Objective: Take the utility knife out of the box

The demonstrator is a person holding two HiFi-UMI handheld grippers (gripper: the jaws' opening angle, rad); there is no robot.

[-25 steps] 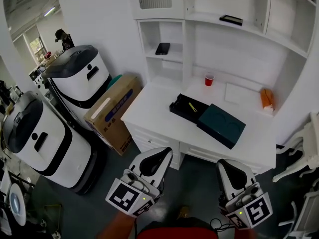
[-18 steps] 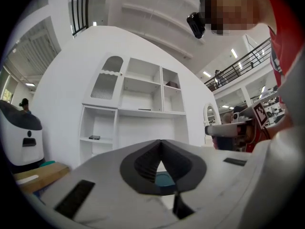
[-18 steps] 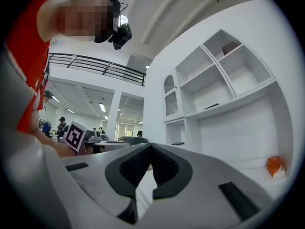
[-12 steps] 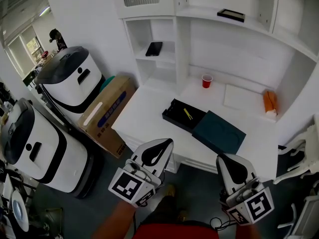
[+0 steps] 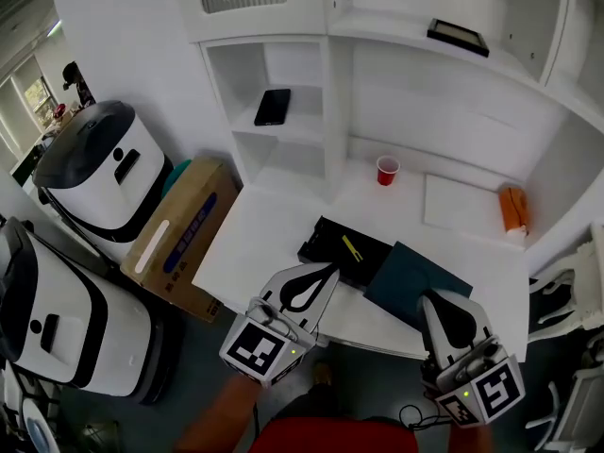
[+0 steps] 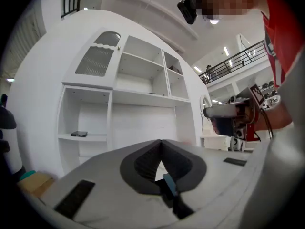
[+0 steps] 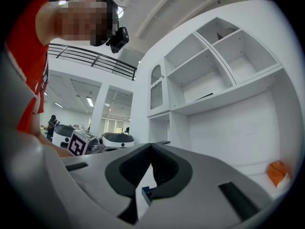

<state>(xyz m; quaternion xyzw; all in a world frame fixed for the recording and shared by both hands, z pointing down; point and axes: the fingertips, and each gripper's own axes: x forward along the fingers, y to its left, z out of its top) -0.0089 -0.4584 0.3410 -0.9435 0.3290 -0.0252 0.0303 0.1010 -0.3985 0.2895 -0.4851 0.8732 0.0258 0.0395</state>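
Observation:
An open black box lies on the white desk, with the yellow utility knife inside it. Its dark teal lid rests against the box's right side. My left gripper is shut and empty, its tip over the desk's front edge just short of the box. My right gripper is also shut and empty, at the front edge by the lid. In the left gripper view and the right gripper view the jaws meet at the tips. Neither of these views shows the box.
A red cup and an orange object stand at the desk's back. A black phone lies on a shelf. A cardboard box and two white machines stand on the floor at the left.
Both grippers have moved forward to the desk's front edge, and the box now lies just beyond their tips. Both stay shut.

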